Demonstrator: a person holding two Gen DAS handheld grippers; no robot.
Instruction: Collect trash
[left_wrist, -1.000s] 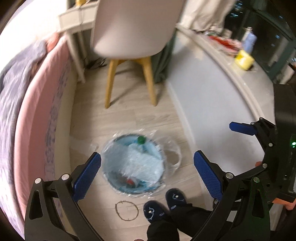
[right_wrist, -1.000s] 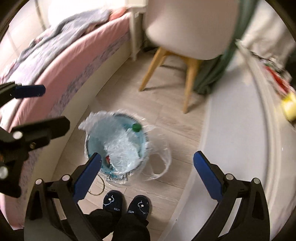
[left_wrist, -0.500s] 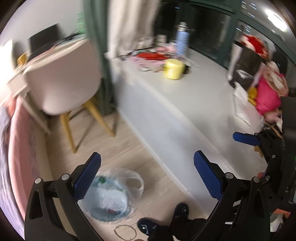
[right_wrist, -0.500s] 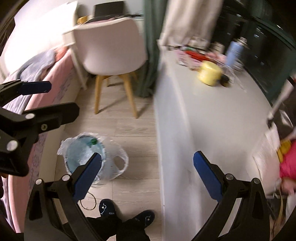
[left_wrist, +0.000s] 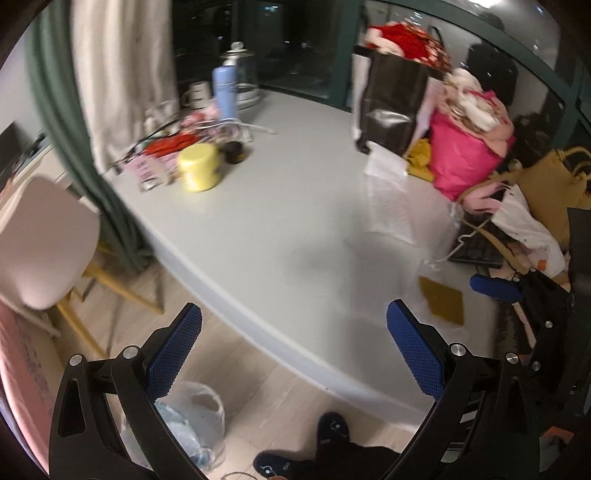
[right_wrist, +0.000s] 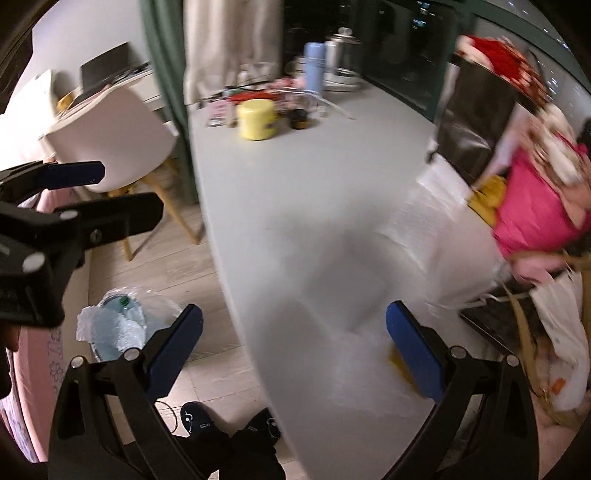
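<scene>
My left gripper (left_wrist: 293, 352) is open and empty, held over the front edge of a grey table (left_wrist: 288, 206). My right gripper (right_wrist: 294, 352) is open and empty over the same table (right_wrist: 295, 192). A lined trash bin (right_wrist: 114, 328) with a plastic bottle inside stands on the floor at the lower left; it also shows in the left wrist view (left_wrist: 192, 424). A clear bubble-wrap sheet (left_wrist: 391, 199) and a yellow-brown flat piece (left_wrist: 443, 301) lie on the table at the right. The left gripper shows at the left of the right wrist view (right_wrist: 74, 192).
A yellow jar (left_wrist: 199, 166), a blue bottle (left_wrist: 225, 92) and papers crowd the table's far left. A dark bag (left_wrist: 395, 107), a pink bag (left_wrist: 469, 158) and a keyboard (left_wrist: 476, 247) sit at the right. A white chair (left_wrist: 40, 243) stands left of the table. My feet (left_wrist: 332, 428) are on the floor.
Both grippers swung up and to the right, from over the trash bin on the floor to over the grey table. Both stayed open and empty.
</scene>
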